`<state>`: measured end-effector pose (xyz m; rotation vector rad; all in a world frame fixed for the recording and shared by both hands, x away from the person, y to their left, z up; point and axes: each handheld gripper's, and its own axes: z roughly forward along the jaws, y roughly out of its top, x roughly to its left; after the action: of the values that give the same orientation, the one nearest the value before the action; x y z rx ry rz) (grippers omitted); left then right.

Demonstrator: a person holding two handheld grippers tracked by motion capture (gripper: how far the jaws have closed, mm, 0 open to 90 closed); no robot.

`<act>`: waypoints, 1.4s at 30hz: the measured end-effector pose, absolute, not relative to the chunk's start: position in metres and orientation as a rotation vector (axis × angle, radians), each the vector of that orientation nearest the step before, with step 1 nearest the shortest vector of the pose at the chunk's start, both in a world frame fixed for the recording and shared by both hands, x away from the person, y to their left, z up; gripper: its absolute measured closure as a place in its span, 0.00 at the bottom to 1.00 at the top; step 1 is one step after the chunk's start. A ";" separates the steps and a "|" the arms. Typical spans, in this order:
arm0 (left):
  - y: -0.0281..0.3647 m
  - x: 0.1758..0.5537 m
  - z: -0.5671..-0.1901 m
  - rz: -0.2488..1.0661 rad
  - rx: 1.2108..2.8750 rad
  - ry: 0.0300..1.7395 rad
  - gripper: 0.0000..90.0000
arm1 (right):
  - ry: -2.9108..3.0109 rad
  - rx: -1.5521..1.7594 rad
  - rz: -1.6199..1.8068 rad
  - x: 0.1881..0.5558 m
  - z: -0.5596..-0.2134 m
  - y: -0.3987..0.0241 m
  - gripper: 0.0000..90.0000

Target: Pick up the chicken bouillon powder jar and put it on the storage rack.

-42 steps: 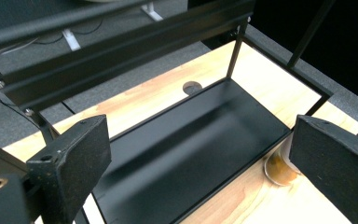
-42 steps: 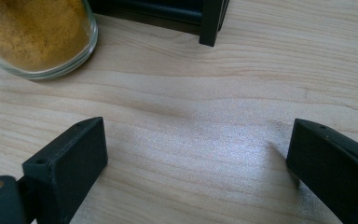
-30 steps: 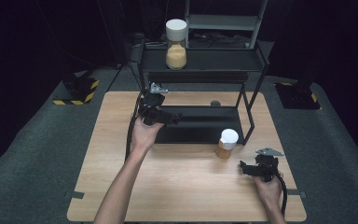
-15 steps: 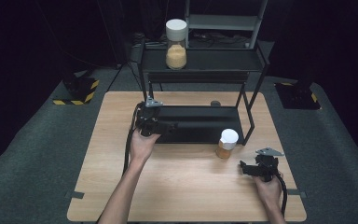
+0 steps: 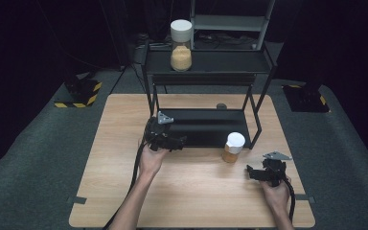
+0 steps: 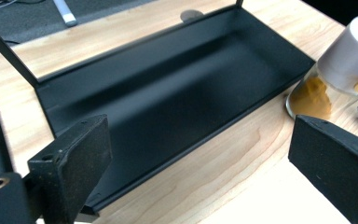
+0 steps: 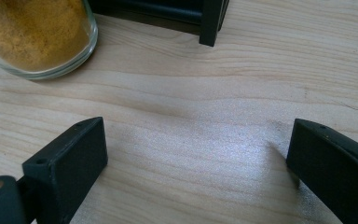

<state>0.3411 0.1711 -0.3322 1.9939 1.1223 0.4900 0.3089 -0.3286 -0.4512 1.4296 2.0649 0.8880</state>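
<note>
Both tongs gape empty: left tongs (image 5: 181,142) by the rack's tray (image 5: 206,125), right tongs (image 5: 250,171) near the jar (image 5: 233,147).

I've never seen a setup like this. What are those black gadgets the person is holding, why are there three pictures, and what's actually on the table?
There is no robot here: a person holds a hand-held gripper in each hand, a clamp with two black jaws.

The high view looks down from above the person's side. The left hand-held gripper sits at the black rack's lower shelf; the right hand-held gripper hovers near the wooden table's right front.

The other two pictures come from cameras riding on the grippers, looking out between their jaws. Both stand wide open and hold nothing.

A small white-lidded jar of orange-brown powder stands on the table beside the lower shelf. A taller jar of paler powder stands on the rack's top shelf.
</note>
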 end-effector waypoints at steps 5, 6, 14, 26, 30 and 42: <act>0.168 0.342 -0.345 0.479 2.007 1.136 0.07 | 2.065 1.430 0.888 0.309 -0.451 -0.329 0.05; 0.168 0.342 -0.345 0.479 2.007 1.136 0.07 | 2.065 1.430 0.888 0.309 -0.451 -0.329 0.05; 0.161 0.341 -0.363 0.484 2.034 1.164 0.08 | 2.065 1.430 0.888 0.309 -0.451 -0.329 0.05; 0.152 0.342 -0.394 0.470 2.064 1.185 0.08 | 2.065 1.429 0.888 0.309 -0.451 -0.329 0.05; 0.149 0.341 -0.403 0.478 2.072 1.188 0.08 | 2.065 1.429 0.888 0.309 -0.451 -0.329 0.05; 0.146 0.339 -0.432 0.480 2.062 1.232 0.08 | 2.065 1.429 0.888 0.309 -0.451 -0.329 0.05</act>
<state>0.3395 0.1464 -0.4319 2.0616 1.2320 0.4802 0.3090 -0.3286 -0.4511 1.4295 2.0650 0.8876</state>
